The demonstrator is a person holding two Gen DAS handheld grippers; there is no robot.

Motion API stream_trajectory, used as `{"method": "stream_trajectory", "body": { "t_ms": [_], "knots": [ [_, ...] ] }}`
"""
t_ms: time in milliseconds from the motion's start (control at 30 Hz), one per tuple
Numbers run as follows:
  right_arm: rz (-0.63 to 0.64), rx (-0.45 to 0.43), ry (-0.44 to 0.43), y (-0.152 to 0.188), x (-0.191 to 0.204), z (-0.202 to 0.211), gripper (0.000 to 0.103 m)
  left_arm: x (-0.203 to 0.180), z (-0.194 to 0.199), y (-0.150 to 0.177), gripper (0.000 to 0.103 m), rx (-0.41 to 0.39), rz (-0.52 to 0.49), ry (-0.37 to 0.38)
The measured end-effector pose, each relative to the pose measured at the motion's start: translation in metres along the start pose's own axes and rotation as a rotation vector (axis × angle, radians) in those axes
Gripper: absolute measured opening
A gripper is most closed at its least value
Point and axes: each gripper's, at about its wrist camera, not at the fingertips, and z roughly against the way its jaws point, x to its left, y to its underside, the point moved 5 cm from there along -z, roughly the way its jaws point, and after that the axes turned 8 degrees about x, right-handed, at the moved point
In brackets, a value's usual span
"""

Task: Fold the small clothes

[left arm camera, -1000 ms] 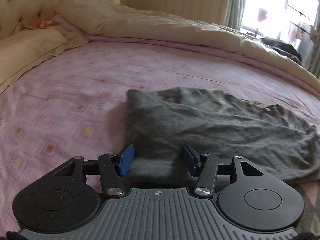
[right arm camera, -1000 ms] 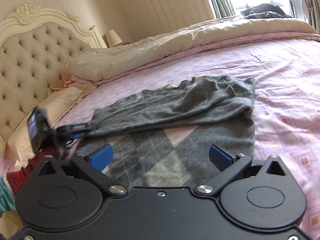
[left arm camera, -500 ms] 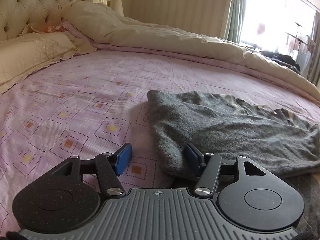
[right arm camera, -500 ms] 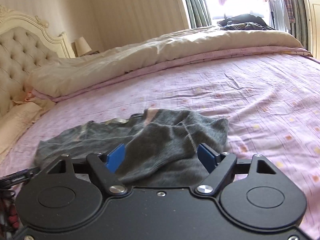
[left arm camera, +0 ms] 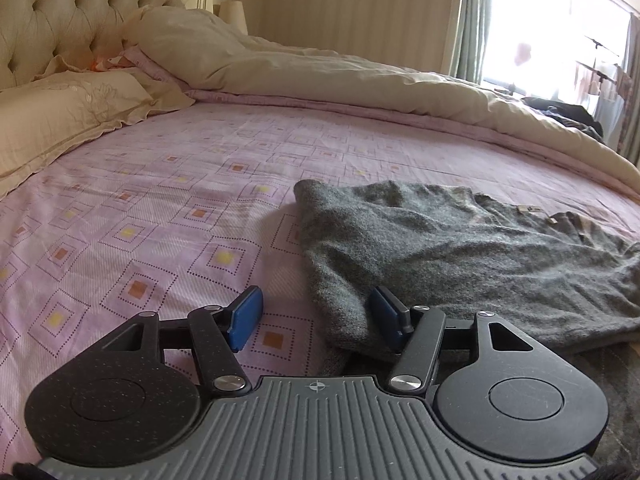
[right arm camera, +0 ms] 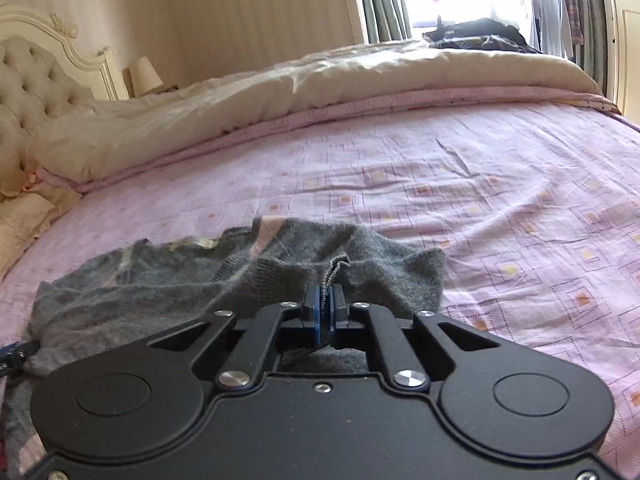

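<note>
A grey knit sweater (left arm camera: pixel 460 256) lies folded over on the pink patterned bed sheet (left arm camera: pixel 160 208). My left gripper (left arm camera: pixel 316 316) is open at the sweater's near left corner, and the corner's edge lies between its blue pads. In the right wrist view my right gripper (right arm camera: pixel 325 304) is shut on the sweater (right arm camera: pixel 160 292), pinching a ribbed edge that bunches up just ahead of the pads. A pale pink argyle patch shows on the sweater's far side.
A cream duvet (left arm camera: pixel 360 80) is heaped along the far side of the bed. Cream pillows (left arm camera: pixel 52 120) and a tufted headboard (left arm camera: pixel 60 12) are at the left. Dark clothes (right arm camera: pixel 476 36) lie by the window. The left gripper's tip shows at the right wrist view's left edge (right arm camera: pixel 12 356).
My right gripper has closed on the sweater's edge; it was open half a second ago. My left gripper has moved left from over the sweater to its left corner and stays open.
</note>
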Motion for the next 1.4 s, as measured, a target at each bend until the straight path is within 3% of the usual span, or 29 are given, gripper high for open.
{"method": "stream_trajectory", "body": {
  "t_ms": [100,267,333,400,467,700,1067,1200,1400],
  "knots": [
    [-0.028,0.025,0.009,0.007,-0.006,0.009,0.011,0.0,0.0,0.0,0.06,0.001,0.001,0.001],
    [-0.038,0.12,0.097,0.033,-0.023,-0.007,0.015,0.0,0.001,-0.001,0.06,0.002,-0.001,0.0],
    [-0.07,0.097,0.114,0.034,-0.026,0.002,0.023,0.001,0.001,-0.001,0.06,0.002,-0.001,0.001],
    [-0.072,0.057,0.131,0.035,-0.023,0.014,0.044,0.001,0.001,-0.001,0.06,0.002,0.0,0.001],
    [-0.052,0.024,0.115,0.039,-0.015,0.026,0.056,0.001,0.001,-0.001,0.06,0.002,-0.001,0.0],
    [0.036,0.0,0.067,0.071,0.018,0.063,0.079,-0.001,0.001,-0.001,0.061,0.005,-0.013,-0.013],
    [0.019,0.028,0.02,0.121,0.032,0.108,0.085,-0.003,0.001,-0.002,0.071,0.016,-0.024,-0.051],
    [0.045,0.031,0.01,0.136,0.035,0.121,0.091,0.001,0.002,-0.003,0.078,0.027,-0.006,-0.056],
    [0.059,0.041,0.008,0.154,0.034,0.134,0.092,0.0,0.029,0.006,0.078,0.051,-0.009,-0.089]
  ]
}}
